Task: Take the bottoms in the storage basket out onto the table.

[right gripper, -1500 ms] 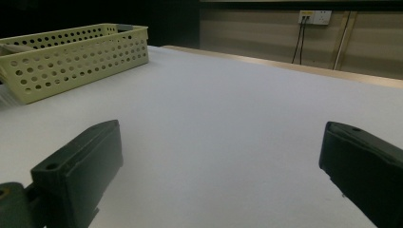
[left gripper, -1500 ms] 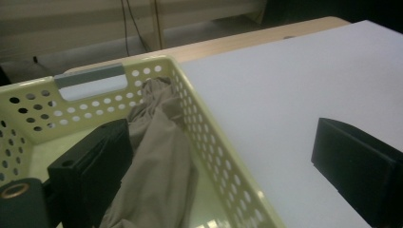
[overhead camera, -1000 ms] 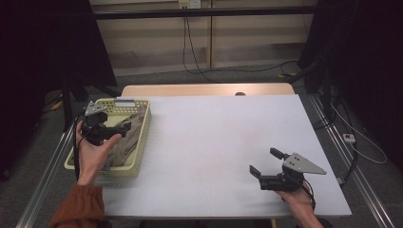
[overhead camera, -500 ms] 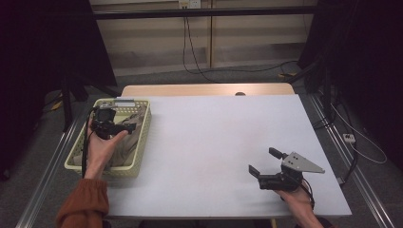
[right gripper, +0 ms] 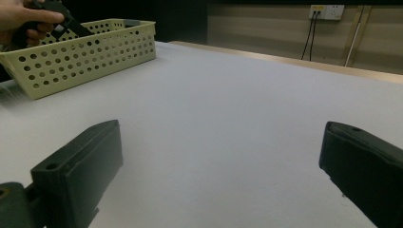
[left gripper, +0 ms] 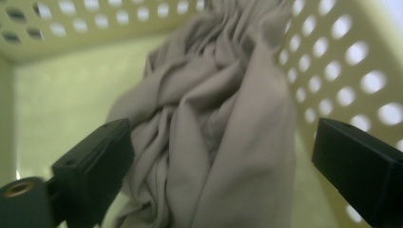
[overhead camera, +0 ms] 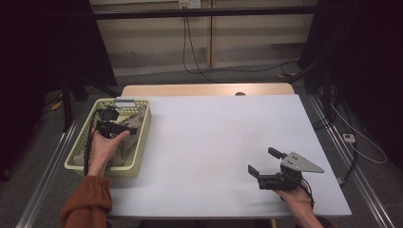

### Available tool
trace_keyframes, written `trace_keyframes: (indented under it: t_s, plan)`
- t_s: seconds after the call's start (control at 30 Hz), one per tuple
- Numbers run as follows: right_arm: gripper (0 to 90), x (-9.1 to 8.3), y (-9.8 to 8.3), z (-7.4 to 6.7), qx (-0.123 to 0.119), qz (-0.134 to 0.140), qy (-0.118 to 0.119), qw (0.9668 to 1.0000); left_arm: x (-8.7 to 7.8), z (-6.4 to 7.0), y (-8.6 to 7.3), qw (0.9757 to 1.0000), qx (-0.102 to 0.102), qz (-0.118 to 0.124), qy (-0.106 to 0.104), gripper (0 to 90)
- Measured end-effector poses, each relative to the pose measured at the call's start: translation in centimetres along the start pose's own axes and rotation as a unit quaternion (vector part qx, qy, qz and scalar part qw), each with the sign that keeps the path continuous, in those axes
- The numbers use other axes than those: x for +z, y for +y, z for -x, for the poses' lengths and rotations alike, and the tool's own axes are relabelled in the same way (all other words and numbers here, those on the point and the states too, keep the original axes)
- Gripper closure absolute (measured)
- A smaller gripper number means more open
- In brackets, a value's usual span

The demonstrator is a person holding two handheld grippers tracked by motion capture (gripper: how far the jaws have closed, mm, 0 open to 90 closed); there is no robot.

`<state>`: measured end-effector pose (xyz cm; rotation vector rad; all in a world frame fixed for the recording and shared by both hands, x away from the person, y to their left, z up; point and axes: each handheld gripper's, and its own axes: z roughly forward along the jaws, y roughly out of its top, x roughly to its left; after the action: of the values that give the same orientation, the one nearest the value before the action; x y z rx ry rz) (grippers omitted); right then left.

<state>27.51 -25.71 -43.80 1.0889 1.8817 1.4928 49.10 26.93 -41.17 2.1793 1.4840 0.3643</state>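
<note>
A pale yellow perforated basket [overhead camera: 102,171] stands at the table's left edge with a crumpled beige cloth [overhead camera: 126,151] inside. A hand holds my left gripper [overhead camera: 119,128] down in the basket over the cloth. In the left gripper view this gripper [left gripper: 221,137] stands open, and the cloth [left gripper: 228,142] bunches up between the two wide-apart jaws without touching either. My right gripper [overhead camera: 262,160] rests low over the table's front right, open and holding nothing. The right gripper view looks across bare table past its gripper [right gripper: 221,137] to the basket [right gripper: 85,52].
The white table top [overhead camera: 214,137] spreads between the basket and the right gripper. A wooden strip [overhead camera: 204,90] runs along the far edge. Metal rails [overhead camera: 361,190] and cables lie on the floor around the table.
My left gripper has shifted a little to the right and dipped further into the basket, closer to the cloth. The right gripper has barely moved.
</note>
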Motion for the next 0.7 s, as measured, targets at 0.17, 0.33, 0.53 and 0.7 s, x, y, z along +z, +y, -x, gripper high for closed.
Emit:
trace_keyframes:
  t_s: [0.17,0.33,0.53,0.7]
  plan:
    - [0.6,0.0,0.0,-0.1,-0.004,-0.001,0.001,1.0000,0.8,-0.2,-0.2,0.9990,-0.010,-0.038,0.022,5.7]
    - [0.6,0.0,0.0,-0.1,-0.004,-0.001,0.002,1.0000,1.6,-0.5,-0.4,0.9965,-0.022,-0.075,0.028,4.4]
    - [0.6,0.0,0.0,-0.1,-0.004,-0.003,0.003,1.0000,2.5,-0.5,-0.6,0.9935,-0.028,-0.108,0.021,4.1]
    - [0.6,0.1,0.0,-0.1,-0.006,-0.005,0.003,1.0000,2.7,-0.5,-0.7,0.9919,-0.029,-0.122,0.022,2.6]
